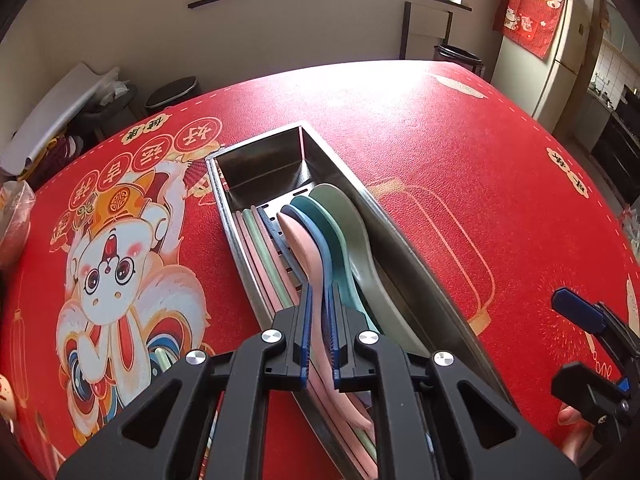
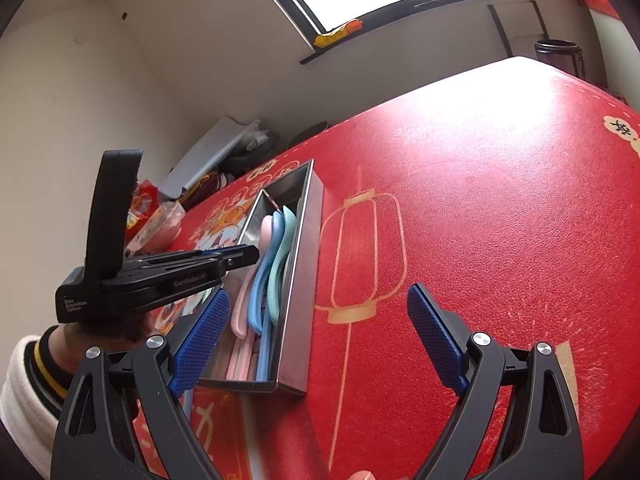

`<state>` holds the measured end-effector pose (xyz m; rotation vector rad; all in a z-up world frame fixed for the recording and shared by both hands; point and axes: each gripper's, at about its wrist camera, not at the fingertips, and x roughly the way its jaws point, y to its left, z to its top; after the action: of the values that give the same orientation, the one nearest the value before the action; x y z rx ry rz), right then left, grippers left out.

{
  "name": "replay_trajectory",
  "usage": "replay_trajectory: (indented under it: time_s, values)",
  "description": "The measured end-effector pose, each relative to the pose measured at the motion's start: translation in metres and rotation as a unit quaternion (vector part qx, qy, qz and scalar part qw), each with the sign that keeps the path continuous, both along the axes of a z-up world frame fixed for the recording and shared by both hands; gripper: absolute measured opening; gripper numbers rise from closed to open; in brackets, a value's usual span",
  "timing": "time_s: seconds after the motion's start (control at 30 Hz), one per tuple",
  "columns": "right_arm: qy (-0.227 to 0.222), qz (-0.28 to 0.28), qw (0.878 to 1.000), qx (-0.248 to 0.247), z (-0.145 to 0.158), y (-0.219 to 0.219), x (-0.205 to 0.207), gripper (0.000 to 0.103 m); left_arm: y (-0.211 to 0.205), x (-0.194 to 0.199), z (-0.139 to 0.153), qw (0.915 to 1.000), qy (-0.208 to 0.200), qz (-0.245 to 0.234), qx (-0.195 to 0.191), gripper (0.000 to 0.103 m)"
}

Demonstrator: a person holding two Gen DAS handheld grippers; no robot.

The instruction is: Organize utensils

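The left gripper (image 1: 320, 320) had its fingers almost closed around the pink spoon (image 1: 304, 248) in the metal tray (image 1: 400, 240). The right gripper (image 2: 320, 344) stood wide open and empty over the red desk (image 2: 500, 220), just beside the tray.

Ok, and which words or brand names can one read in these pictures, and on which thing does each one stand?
"GenRobot.AI": on the side of the left tool.
"Data Acquisition System": small print at the rear of that tool.
"好运": in round badges on the red tablecloth, seen upside down; the other badges are unclear.
Characters on the red cloth over the fridge: too blurred to read.
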<state>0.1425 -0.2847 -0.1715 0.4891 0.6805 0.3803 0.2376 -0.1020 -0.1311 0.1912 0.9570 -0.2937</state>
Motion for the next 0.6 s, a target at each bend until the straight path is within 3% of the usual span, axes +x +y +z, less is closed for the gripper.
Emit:
replay_trajectory:
  time_s: [0.07, 0.27, 0.4, 0.6]
  values:
    - [-0.001, 0.0, 1.0, 0.004, 0.0, -0.001, 0.0, 0.087, 0.003, -0.006, 0.006, 0.9999, -0.007, -0.001, -0.01, 0.024]
    - [-0.006, 0.001, 1.0, 0.006, 0.001, 0.0, -0.002, 0.087, 0.029, -0.038, 0.025, 0.9986, -0.041, 0.012, -0.03, 0.083]
    - [-0.007, 0.0, 1.0, 0.008, 0.001, -0.001, -0.003, 0.087, 0.059, -0.064, 0.027, 0.9974, -0.053, 0.04, -0.028, 0.093]
    - [-0.036, 0.008, 0.999, -0.025, 0.009, 0.012, -0.013, 0.087, 0.104, -0.1, 0.006, 0.9949, -0.045, 0.089, -0.017, 0.094]
